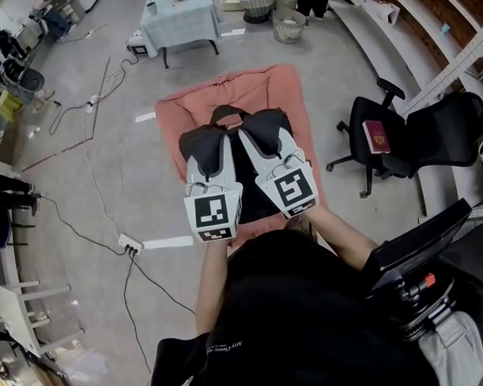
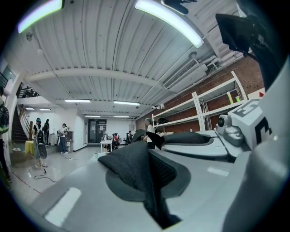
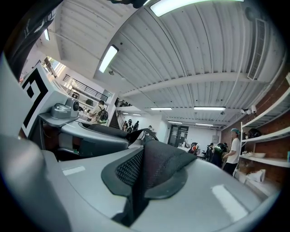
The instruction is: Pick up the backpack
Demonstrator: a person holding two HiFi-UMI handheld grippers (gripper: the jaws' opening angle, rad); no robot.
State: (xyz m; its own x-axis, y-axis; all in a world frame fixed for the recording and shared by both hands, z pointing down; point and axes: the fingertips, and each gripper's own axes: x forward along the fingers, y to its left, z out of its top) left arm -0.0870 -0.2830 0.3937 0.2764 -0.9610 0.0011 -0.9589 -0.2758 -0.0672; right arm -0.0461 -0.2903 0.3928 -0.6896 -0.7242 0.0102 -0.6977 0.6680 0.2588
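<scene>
The black backpack (image 1: pixel 247 178) hangs over a pink cushion (image 1: pixel 192 104) on the floor, its top handle (image 1: pixel 227 111) at the far side. My left gripper (image 1: pixel 202 147) is shut on the left shoulder strap (image 1: pixel 198 139). My right gripper (image 1: pixel 263 137) is shut on the right shoulder strap (image 1: pixel 264 124). In the left gripper view the black mesh strap (image 2: pixel 136 170) bulges out of the closed left gripper (image 2: pixel 152 183). The right gripper view shows the same, a folded mesh strap (image 3: pixel 156 165) pinched in the right gripper (image 3: pixel 140 183). Both grippers point level, side by side.
A black office chair (image 1: pixel 417 138) with a red book (image 1: pixel 375 136) on its seat stands to the right. A cloth-covered table (image 1: pixel 180 24) and baskets (image 1: pixel 289 24) are at the far side. Cables and a power strip (image 1: pixel 131 247) lie on the floor at left. People stand far off.
</scene>
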